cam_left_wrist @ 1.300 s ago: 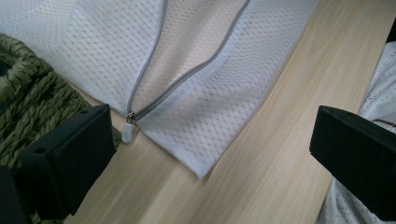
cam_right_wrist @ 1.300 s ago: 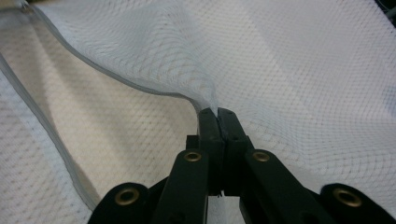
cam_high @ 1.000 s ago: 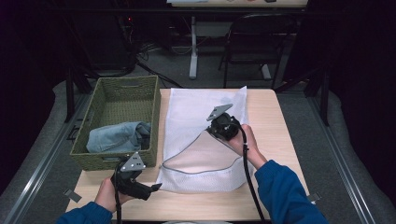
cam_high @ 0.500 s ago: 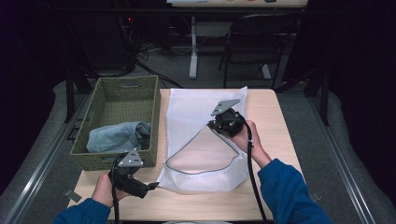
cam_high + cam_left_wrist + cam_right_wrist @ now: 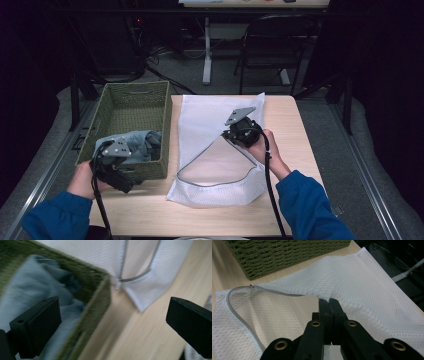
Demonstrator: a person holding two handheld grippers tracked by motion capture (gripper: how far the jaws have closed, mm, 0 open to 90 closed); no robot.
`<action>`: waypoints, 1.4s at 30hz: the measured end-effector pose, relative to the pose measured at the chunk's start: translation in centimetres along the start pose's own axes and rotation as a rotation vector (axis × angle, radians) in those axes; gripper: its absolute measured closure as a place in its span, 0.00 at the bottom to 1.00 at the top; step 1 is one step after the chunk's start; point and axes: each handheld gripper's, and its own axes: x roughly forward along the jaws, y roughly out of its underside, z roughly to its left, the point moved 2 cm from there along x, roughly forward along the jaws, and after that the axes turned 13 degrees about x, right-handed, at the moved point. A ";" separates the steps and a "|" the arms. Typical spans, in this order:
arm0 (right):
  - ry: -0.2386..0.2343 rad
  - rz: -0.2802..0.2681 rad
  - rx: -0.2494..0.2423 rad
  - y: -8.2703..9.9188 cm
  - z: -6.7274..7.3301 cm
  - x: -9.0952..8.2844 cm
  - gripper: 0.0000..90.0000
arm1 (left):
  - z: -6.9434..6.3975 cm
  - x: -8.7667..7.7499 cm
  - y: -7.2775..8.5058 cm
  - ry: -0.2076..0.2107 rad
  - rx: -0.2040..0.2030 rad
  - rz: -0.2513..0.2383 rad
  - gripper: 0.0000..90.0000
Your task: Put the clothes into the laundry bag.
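A white mesh laundry bag (image 5: pixel 210 112) lies flat on the wooden table (image 5: pixel 295 130), its grey zipper (image 5: pixel 197 162) undone. My right gripper (image 5: pixel 226 135) is shut on the upper edge of the bag's mouth and holds it raised, so the opening gapes; the pinched mesh (image 5: pixel 337 287) puckers at the shut gripper (image 5: pixel 328 302). A green woven basket (image 5: pixel 135 92) stands left of the bag with a blue-grey cloth (image 5: pixel 142 142) in its near end. My left gripper (image 5: pixel 126 182) is open at the basket's near right corner (image 5: pixel 100 292). One jaw is over the cloth (image 5: pixel 32 287) and the other over the table; the left gripper (image 5: pixel 112 327) holds nothing.
The basket's far half (image 5: pixel 127 112) is bare. Bare table top (image 5: pixel 175 215) lies in front of the bag. A dark chair (image 5: pixel 272 47) and a white table leg (image 5: pixel 206 55) stand on the floor beyond the table's far edge.
My left gripper has moved left and away from me, from the table's front to the basket's near corner. The right gripper still holds the bag's mouth, little moved.
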 end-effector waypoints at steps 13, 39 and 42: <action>0.005 0.007 0.001 0.2 -0.2 -0.1 1.00 | 7.3 0.6 1.6 -0.001 0.029 0.188 0.00; -0.004 0.028 0.000 0.4 -0.2 0.4 1.00 | 11.9 7.7 3.6 0.204 0.070 0.367 0.01; -0.005 0.031 -0.005 0.5 -0.2 0.5 1.00 | 11.9 7.9 3.7 0.219 0.072 0.360 0.18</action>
